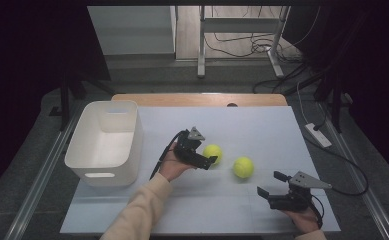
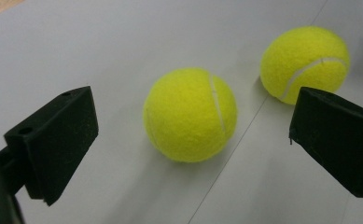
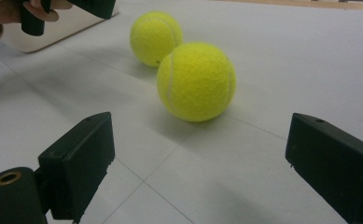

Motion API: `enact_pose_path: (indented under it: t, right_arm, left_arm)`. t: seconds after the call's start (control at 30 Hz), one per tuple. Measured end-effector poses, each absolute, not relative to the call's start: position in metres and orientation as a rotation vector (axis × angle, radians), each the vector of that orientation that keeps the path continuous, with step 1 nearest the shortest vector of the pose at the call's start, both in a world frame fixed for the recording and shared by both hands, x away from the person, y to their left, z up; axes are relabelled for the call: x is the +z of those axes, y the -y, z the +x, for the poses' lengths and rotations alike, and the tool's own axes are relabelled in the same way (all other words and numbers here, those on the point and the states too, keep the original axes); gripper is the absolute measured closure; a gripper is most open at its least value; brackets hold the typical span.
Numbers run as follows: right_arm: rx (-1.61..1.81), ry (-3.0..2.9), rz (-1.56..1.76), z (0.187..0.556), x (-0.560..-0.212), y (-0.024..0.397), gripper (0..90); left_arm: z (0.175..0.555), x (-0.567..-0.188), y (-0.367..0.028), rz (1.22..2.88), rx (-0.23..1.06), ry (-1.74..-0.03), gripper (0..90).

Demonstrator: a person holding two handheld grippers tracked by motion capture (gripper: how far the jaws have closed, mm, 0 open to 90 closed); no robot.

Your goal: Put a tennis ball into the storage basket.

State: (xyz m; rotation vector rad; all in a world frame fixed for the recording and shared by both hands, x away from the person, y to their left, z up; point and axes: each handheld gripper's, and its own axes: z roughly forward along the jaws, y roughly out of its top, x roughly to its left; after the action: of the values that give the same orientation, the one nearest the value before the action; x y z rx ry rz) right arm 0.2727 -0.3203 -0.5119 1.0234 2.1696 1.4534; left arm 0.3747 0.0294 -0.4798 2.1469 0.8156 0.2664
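Two tennis balls (image 1: 228,161), the left one (image 1: 212,152) partly behind open left tongs (image 1: 211,159).

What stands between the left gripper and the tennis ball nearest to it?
Nothing visible. The left gripper has open jaws facing the nearer tennis ball, with bare table between them. The second ball lies beyond, to one side.

No readable text, labels, numbers anywhere.

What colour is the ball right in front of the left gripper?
The nearer tennis ball is bright yellow-green with a thin white seam, clearest in the left gripper view.
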Motion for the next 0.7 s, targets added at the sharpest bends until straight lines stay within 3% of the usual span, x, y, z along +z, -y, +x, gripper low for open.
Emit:
enact_pose_path:
  t: [0.7]
  right_arm:
    - [1.45, -2.174, 1.03, 0.273, -0.513, 0.321, 8.2]
  left_arm:
    - [0.39, -0.495, -0.016, 2.192, 0.229, -0.835, 1.6]
